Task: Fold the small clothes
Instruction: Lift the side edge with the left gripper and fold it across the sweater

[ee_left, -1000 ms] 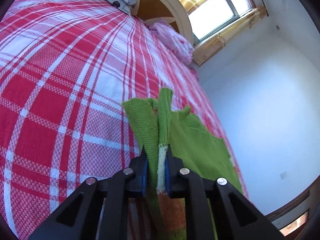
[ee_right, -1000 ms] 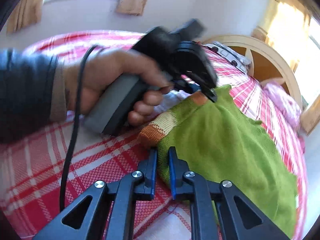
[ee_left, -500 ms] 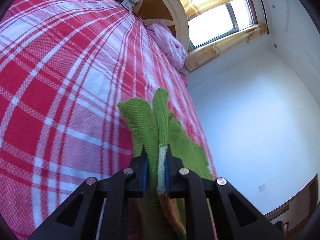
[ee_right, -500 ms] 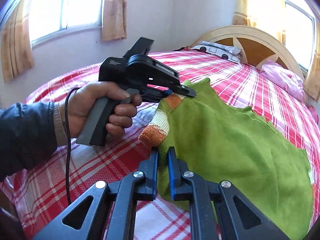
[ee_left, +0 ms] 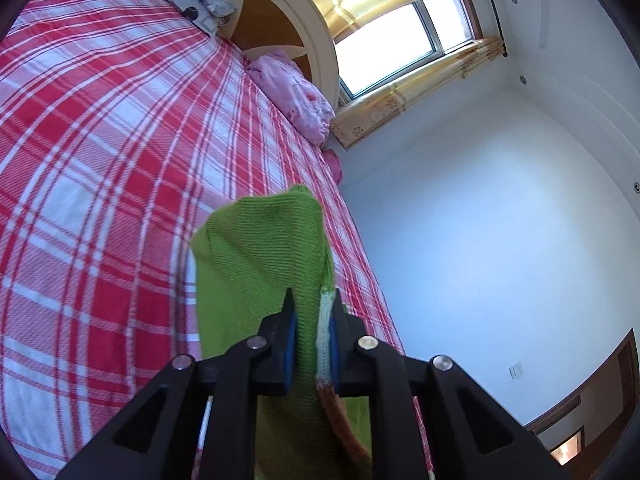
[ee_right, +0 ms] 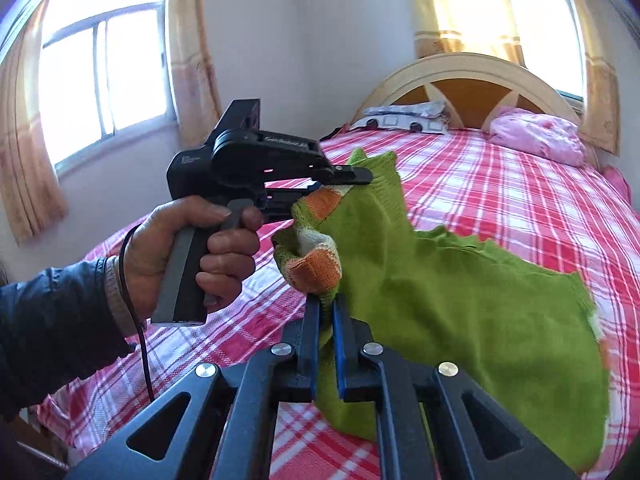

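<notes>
Both grippers were clamped on the green knit garment (ee_right: pixel 460 300), lifting its near end off the plaid bed (ee_right: pixel 520 200): the left gripper (ee_right: pixel 352 178) pinched a striped cuff, the right gripper (ee_right: pixel 326 312) nipped nearly closed on the other. Next, I judged, they would carry that end across and lay it flat.

We count one green knitted garment (ee_right: pixel 460 304), with one orange-and-white striped cuff (ee_right: pixel 316 268) showing at frame centre. There are two grippers: the left gripper (ee_right: pixel 352 178) at centre left and the right gripper (ee_right: pixel 325 320) at the bottom. We see one hand (ee_right: pixel 176 248), one bed (ee_right: pixel 520 200), one headboard (ee_right: pixel 472 76), one pink pillow (ee_right: pixel 536 136), one patterned pillow (ee_right: pixel 400 118) and two windows: one upper left (ee_right: pixel 104 80), one upper right (ee_right: pixel 536 20).
</notes>
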Demonstrator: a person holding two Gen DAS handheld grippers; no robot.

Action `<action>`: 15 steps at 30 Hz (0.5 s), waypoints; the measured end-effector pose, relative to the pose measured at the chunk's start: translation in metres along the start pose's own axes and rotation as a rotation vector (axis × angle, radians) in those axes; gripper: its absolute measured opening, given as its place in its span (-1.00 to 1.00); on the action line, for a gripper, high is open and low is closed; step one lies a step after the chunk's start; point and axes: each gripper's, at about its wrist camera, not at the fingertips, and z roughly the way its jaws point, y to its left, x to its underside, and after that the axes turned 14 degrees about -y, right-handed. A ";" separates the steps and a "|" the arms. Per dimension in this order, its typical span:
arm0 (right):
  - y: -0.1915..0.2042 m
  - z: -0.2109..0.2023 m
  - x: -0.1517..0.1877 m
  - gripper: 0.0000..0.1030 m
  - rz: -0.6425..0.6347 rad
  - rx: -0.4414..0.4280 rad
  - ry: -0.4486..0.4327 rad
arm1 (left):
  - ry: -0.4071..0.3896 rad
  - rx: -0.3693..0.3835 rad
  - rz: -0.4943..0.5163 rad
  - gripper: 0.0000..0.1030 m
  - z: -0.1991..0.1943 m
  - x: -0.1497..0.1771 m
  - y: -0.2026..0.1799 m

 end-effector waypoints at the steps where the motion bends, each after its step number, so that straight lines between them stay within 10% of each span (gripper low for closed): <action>1: -0.006 -0.004 -0.001 -0.89 0.013 0.002 -0.006 | 0.000 0.002 0.003 -0.73 0.003 0.002 -0.005; 15: -0.074 -0.057 -0.001 -0.90 0.140 0.062 -0.058 | 0.065 0.008 0.054 -0.73 0.061 0.030 -0.057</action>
